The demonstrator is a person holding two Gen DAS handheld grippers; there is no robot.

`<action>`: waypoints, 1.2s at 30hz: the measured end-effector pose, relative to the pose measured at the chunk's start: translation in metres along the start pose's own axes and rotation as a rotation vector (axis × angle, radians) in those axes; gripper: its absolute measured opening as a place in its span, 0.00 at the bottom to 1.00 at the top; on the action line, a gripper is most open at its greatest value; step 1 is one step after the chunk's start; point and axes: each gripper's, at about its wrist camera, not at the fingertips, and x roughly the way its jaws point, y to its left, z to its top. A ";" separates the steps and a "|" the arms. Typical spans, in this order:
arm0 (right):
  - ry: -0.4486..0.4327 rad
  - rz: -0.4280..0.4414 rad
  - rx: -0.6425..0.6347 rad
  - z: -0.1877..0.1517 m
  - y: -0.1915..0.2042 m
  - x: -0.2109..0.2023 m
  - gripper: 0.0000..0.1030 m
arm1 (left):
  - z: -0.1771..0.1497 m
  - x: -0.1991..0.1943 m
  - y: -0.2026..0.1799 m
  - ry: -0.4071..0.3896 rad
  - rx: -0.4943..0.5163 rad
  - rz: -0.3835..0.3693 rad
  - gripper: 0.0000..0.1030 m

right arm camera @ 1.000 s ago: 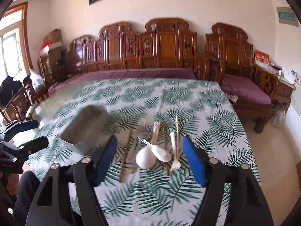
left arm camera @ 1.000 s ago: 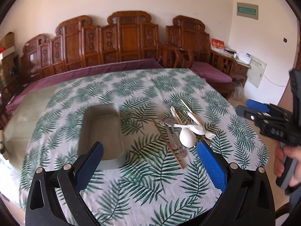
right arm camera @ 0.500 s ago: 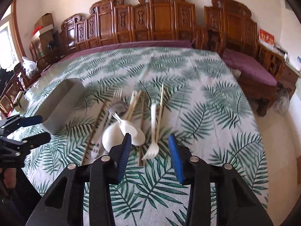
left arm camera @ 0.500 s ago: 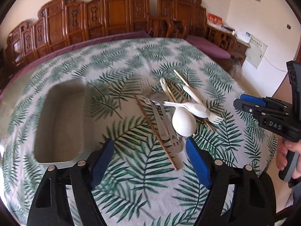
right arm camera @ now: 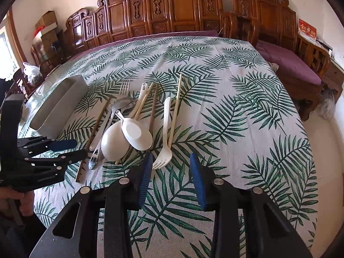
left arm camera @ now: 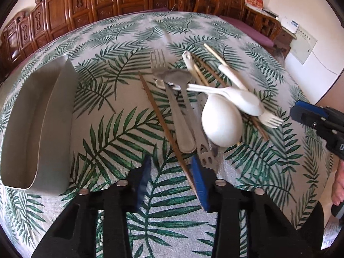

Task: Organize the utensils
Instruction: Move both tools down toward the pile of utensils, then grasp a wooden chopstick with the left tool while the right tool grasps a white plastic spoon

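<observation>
Poised over a heap of utensils on a leaf-print cloth (right arm camera: 215, 68): left gripper (left arm camera: 172, 176) with jaws just narrowed, a brown chopstick (left arm camera: 159, 116) running in beside its right pad, nothing pinched yet. Right gripper (right arm camera: 171, 176) likewise narrowed and empty, white fork (right arm camera: 164, 142) tines at 11 o'clock between its pads. Apparently lined up low for a first pick each. Grey tray (left arm camera: 40, 124) waiting empty at 9 o'clock of the heap (left arm camera: 204, 103). Chopstick's near end hidden behind the pad; contact there hard to judge. Metal fork and spoon handles partly buried under white spoons.
</observation>
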 end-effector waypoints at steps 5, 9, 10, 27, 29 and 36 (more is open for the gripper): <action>0.000 0.048 -0.017 0.005 0.009 0.002 0.38 | -0.005 -0.004 0.009 -0.009 -0.014 -0.032 0.05; -0.009 0.066 -0.050 0.014 0.025 0.009 0.38 | -0.005 -0.006 0.013 -0.009 -0.020 -0.028 0.04; -0.009 0.066 -0.061 0.016 0.030 0.012 0.38 | -0.006 -0.006 0.015 -0.010 -0.022 -0.025 0.03; 0.133 0.072 -0.247 0.065 0.080 0.081 0.38 | -0.009 -0.009 0.027 -0.005 -0.032 -0.033 0.00; 0.159 0.074 -0.258 0.068 0.082 0.089 0.37 | -0.007 -0.011 0.029 -0.011 -0.041 -0.037 0.00; 0.238 0.101 -0.223 0.080 0.076 0.108 0.38 | -0.001 -0.014 0.030 -0.017 -0.047 -0.050 0.00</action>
